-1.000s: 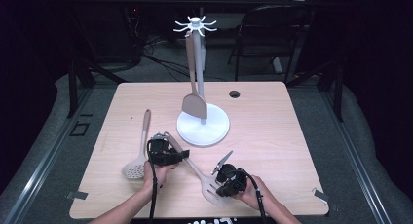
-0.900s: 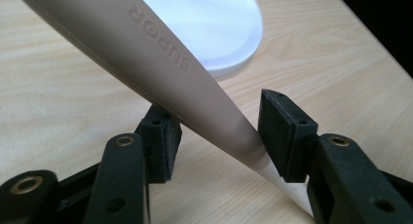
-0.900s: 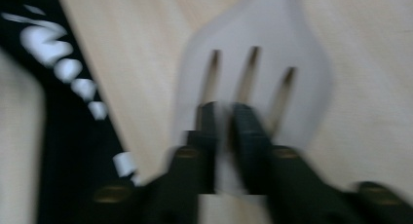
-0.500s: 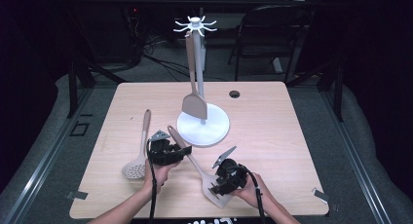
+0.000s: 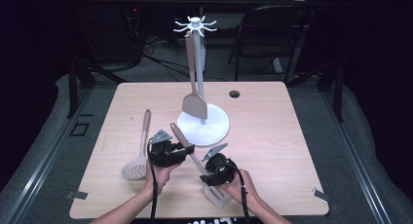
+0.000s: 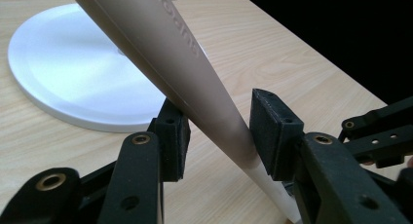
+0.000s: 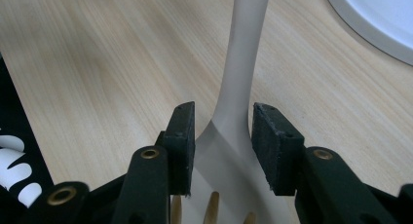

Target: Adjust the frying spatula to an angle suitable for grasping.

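High view puts your two hands at the near edge of the bench (image 5: 292, 136), both working one slotted spatula (image 5: 217, 195) that runs from between them toward the white stand base (image 5: 214, 129). Your left gripper (image 5: 187, 150) crosses the spatula's tan handle, and in the left gripper view (image 6: 219, 131) the handle runs slantwise between the pads: it touches the right pad, while the contact at the left pad is hidden behind the handle, so you have the handle between the jaws, which have just been closing, but a firm grip cannot be confirmed. Your right gripper (image 5: 207, 177) sits over the neck of the spatula, and its body hides much of the blade from above. In the right gripper view (image 7: 221, 136) the neck stands between the pads with a thin gap on each side, so those jaws are not pressing; they have just been closing a little. The blade's slots are cut off at the bottom edge there. A skimmer (image 5: 136, 168) lies on the bench left of your left hand, and another turner (image 5: 195, 104) hangs from the stand.
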The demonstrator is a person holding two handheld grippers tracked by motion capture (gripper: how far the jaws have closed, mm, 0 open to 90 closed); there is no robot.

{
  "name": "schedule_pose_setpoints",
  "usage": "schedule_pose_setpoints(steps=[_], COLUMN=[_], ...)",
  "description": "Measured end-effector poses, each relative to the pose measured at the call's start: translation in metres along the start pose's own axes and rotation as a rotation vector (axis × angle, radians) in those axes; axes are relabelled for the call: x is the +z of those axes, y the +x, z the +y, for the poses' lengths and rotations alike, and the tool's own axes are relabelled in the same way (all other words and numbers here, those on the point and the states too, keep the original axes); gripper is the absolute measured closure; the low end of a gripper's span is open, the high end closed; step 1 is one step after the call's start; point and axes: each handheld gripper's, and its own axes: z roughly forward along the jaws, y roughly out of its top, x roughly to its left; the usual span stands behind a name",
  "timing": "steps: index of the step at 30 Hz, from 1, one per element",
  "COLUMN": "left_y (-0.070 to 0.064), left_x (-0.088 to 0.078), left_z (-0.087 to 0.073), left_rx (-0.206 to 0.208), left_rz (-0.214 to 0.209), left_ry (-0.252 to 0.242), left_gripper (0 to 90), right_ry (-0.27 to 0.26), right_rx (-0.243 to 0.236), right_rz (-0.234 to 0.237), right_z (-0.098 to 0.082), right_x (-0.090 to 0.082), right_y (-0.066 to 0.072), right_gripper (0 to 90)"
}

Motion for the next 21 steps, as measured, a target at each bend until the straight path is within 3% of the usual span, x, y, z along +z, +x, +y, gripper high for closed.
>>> schedule_pose_setpoints(steps=[13, 16, 21], left_y=[-0.015, -0.020, -0.024], left_x=[0.000, 0.002, 0.004], left_z=[-0.002, -0.004, -0.009], left_rx=[0.039, 0.050, 0.021], left_rz=[-0.080, -0.077, -0.063], left_ry=[0.000, 0.008, -0.011], left_gripper=[62.1, 61.4, 64.5], right_ry=[-0.045, -0.050, -0.062], right_rx=[0.014, 0.016, 0.020], right_rz=[-0.033, -0.034, -0.032], right_z=[0.000, 0.000, -0.001], right_x=[-0.009, -0.011, -0.012], right_y=[0.003, 0.003, 0.002], right_gripper=[72.8, 73.4, 73.7])
